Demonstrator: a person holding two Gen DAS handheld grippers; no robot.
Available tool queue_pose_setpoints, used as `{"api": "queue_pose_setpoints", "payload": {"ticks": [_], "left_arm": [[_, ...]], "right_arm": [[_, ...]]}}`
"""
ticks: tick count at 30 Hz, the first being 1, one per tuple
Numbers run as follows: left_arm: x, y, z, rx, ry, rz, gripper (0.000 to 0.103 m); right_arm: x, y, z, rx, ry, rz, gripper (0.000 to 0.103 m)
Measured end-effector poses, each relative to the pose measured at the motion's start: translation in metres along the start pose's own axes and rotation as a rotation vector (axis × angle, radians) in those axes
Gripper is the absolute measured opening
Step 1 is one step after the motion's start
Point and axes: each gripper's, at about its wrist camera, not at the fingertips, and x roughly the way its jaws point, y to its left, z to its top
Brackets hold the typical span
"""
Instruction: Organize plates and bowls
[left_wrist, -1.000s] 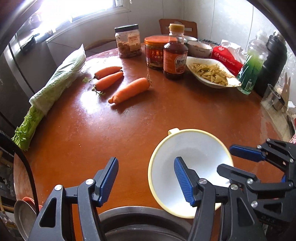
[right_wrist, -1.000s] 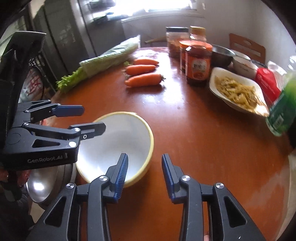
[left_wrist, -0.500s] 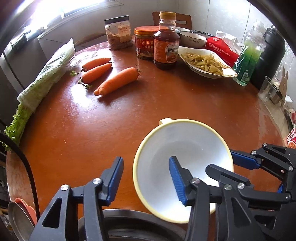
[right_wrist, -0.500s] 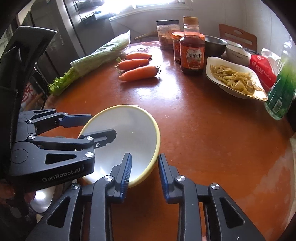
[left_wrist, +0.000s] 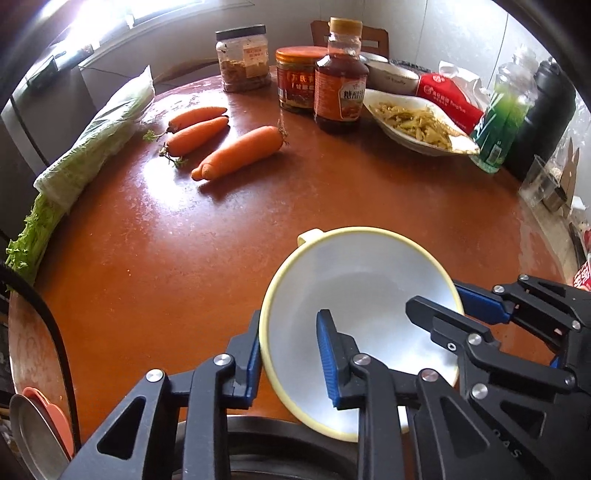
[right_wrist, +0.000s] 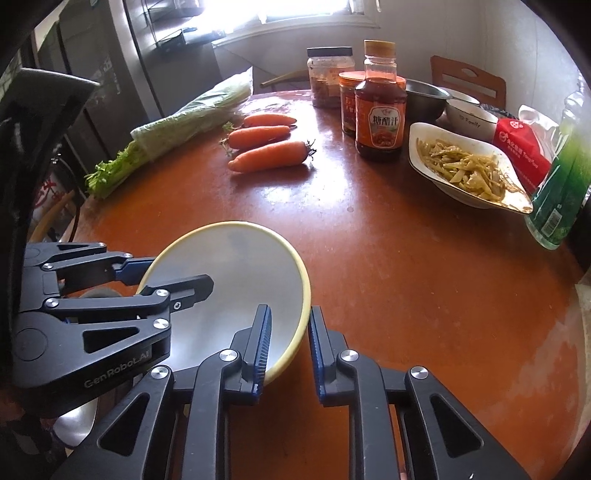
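Note:
A white bowl with a yellow rim (left_wrist: 365, 295) sits on the round brown table (left_wrist: 207, 236) near its front edge, over a steel bowl (left_wrist: 280, 458) below. My left gripper (left_wrist: 290, 354) straddles the bowl's near-left rim, one finger outside and one inside, jaws apart. My right gripper (right_wrist: 290, 343) straddles the opposite rim (right_wrist: 295, 325) the same way, with a gap at both pads. The bowl also shows in the right wrist view (right_wrist: 236, 288). A white dish of food (right_wrist: 469, 170), a steel bowl (right_wrist: 424, 98) and a white bowl (right_wrist: 469, 118) stand at the back right.
Three carrots (left_wrist: 236, 151), bagged celery (left_wrist: 92, 140), jars (left_wrist: 243, 59) and a sauce bottle (left_wrist: 341, 81) stand at the back. A green bottle (left_wrist: 502, 122) and a dark flask (left_wrist: 543, 114) stand at the right. Plates (left_wrist: 40, 432) lie low at the left.
Both grippers have moved in on the yellow-rimmed bowl and narrowed. The left now straddles its near-left rim; the right has one finger inside the opposite rim.

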Motion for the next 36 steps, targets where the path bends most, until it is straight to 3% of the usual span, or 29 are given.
{"api": "queue_pose_setpoints", "payload": {"ticks": [22,36], "left_arm": [[-0.036,0.014,0.01,-0.055,-0.109,-0.013,0.028],[-0.096,0.048,-0.004,-0.118,-0.214,0.025,0.028]], "right_arm": [[-0.027,0.005,0.031,-0.017,-0.074,0.023,0.017],[-0.067,0.056,0.053,-0.118,-0.163,0.061,0.017]]}}
